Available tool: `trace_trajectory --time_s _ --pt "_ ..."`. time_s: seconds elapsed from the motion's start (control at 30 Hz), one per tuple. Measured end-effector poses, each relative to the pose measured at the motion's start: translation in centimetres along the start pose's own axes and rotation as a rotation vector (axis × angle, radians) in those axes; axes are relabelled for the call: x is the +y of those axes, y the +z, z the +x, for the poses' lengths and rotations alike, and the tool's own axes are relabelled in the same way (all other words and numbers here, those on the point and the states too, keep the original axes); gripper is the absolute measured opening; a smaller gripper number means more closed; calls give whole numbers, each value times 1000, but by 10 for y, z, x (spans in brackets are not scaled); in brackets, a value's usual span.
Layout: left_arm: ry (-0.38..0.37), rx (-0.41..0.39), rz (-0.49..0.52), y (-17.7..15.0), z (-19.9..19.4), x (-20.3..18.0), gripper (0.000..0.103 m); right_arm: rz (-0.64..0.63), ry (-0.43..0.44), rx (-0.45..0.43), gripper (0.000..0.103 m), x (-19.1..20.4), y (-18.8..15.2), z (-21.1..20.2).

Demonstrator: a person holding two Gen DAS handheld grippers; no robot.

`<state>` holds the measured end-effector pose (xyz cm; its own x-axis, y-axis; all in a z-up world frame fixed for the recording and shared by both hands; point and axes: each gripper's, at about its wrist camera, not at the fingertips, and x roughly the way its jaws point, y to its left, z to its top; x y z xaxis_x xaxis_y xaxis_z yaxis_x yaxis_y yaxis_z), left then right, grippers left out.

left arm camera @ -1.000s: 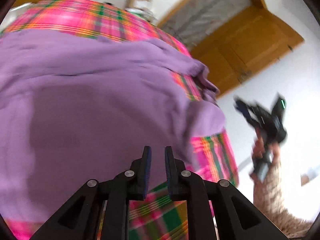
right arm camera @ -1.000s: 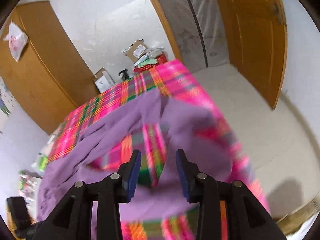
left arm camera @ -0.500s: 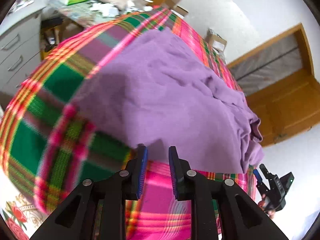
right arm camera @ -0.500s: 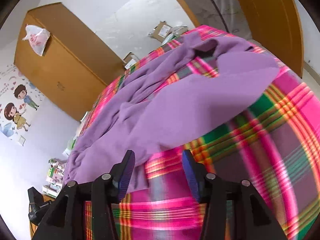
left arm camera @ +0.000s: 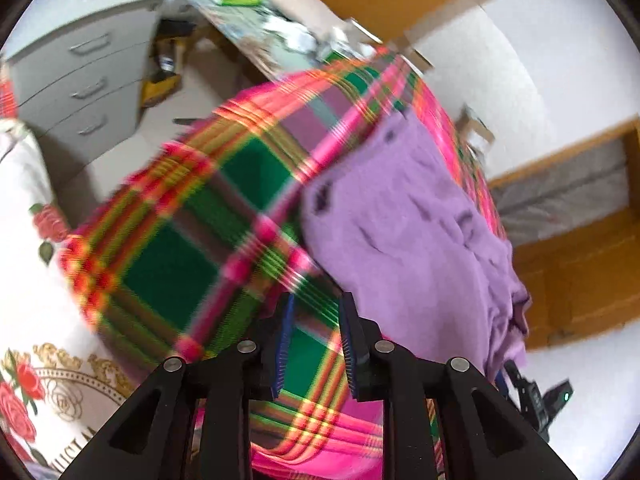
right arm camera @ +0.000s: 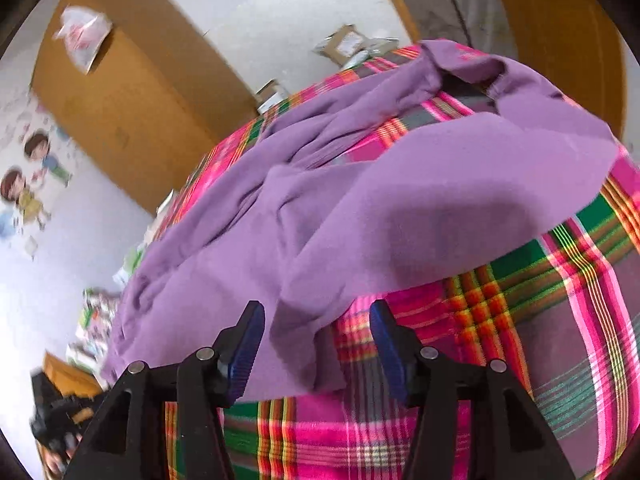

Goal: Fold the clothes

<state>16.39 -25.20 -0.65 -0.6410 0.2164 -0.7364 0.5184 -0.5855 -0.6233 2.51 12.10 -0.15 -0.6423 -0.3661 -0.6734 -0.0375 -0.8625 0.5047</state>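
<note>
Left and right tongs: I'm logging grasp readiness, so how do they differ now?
The right tongs gape wider than the left tongs. The right frame the purple garment hem; the left frame only plaid blanket, garment beside them. Both are open and hold nothing.

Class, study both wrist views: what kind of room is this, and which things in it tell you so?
Most likely a home bedroom. A plaid blanket covers what seems to be a bed, a wooden wardrobe stands by the wall, and cartoon children stickers decorate it. A grey drawer unit fits too.

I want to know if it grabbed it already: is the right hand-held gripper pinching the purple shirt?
No, the right hand-held gripper is open, with the purple shirt's edge lying loose between its fingers.
</note>
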Motion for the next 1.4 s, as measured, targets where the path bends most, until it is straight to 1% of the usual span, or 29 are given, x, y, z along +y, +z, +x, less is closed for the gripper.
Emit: trace_trajectory --time_s 0.07,0.13,0.2,0.3,0.37,0.43,0.5,0.57,0.63,0.7,0.73,0.77,0.8,0.83,0.87,0.93,1.17,1.4 --pt "-10 -9 -27 4 0 3 26 23 2 -12 55 -4 4 1" --pt "-19 -18 -55 7 0 6 30 38 3 -21 55 -5 9 2" --pt "-29 -28 -82 11 0 9 30 60 0 -34 55 -8 11 3" --pt "-40 -37 -121 16 1 11 31 122 18 -39 55 -17 15 4" --pt "-84 -55 -177 17 0 17 31 145 25 -41 55 -22 19 4" --pt "-91 -50 -220 19 1 20 31 166 31 -45 55 -26 22 5" --pt "-122 -69 -225 21 1 21 31 189 41 -52 55 -30 24 7" --pt "-107 -50 -223 25 6 20 31 213 53 -57 55 -34 27 8" --pt "-128 -47 -228 27 9 18 31 221 51 -66 46 -36 28 8" --pt "-139 -46 -224 28 12 16 31 211 40 -85 29 -36 28 5" --pt "-141 -46 -225 29 14 15 31 199 34 -93 24 -34 29 2" --pt "-142 -46 -227 29 16 15 31 186 27 -103 15 -33 29 -1" --pt "-144 -47 -222 30 18 14 28 178 21 -111 11 -32 30 -4" --pt "-137 -51 -212 30 18 14 17 175 19 -117 9 -32 30 -6" --pt "-130 -55 -201 29 18 13 15 172 16 -123 6 -32 30 -9" --pt "-124 -62 -188 29 18 13 14 168 6 -144 5 -33 30 -18" --pt "-142 -74 -170 32 13 12 12 173 -23 -238 5 -37 28 -58" --pt "-167 -81 -166 31 6 13 11 170 -38 -273 5 -36 25 -83"
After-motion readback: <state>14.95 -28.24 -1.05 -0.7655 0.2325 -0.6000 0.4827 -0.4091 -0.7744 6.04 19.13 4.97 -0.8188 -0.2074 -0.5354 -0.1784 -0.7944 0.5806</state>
